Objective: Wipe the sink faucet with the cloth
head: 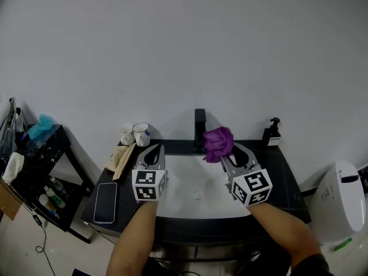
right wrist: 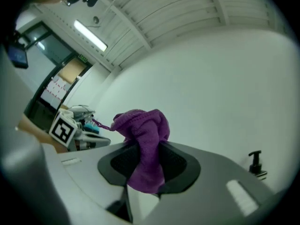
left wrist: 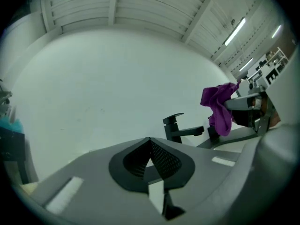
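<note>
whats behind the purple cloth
The black faucet rises just behind and left of the purple cloth, held in the right gripper. The counter strip directly behind it is covered.

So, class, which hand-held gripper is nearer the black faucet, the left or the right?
Right. The right hand-held gripper, shut on the purple cloth, is just right of the faucet. The left hand-held gripper is farther off, down to the faucet's left.
</note>
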Available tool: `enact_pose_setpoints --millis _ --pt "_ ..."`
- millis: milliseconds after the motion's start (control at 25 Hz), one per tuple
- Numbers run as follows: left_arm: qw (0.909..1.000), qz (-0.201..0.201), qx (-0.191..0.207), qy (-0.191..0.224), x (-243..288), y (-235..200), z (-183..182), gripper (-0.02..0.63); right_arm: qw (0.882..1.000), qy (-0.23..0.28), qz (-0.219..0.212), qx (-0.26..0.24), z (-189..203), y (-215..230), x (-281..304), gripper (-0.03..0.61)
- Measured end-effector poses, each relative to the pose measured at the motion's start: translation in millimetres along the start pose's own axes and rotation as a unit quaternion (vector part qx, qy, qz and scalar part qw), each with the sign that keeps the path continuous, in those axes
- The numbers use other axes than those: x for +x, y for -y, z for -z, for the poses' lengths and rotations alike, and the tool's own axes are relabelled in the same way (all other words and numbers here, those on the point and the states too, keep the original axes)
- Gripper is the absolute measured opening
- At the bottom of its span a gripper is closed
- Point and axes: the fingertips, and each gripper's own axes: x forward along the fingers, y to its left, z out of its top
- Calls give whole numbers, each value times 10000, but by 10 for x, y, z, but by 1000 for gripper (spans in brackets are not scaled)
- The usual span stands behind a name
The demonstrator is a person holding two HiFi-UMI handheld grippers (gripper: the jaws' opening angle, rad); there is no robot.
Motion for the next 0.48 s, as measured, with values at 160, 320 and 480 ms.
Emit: enact_pose_setpoints --millis 160,320,480 --pt "9996 179 -124 -154 12 143 60 17 9971 -621 440 -71 449 343 -16 126" --pt "9994 183 11 -292 50 199 117 17 9954 -786 424 354 582 466 -46 126" --pt "9993 159 -191 -276 49 156 105 17 9952 -936 170 231 628 393 -91 126"
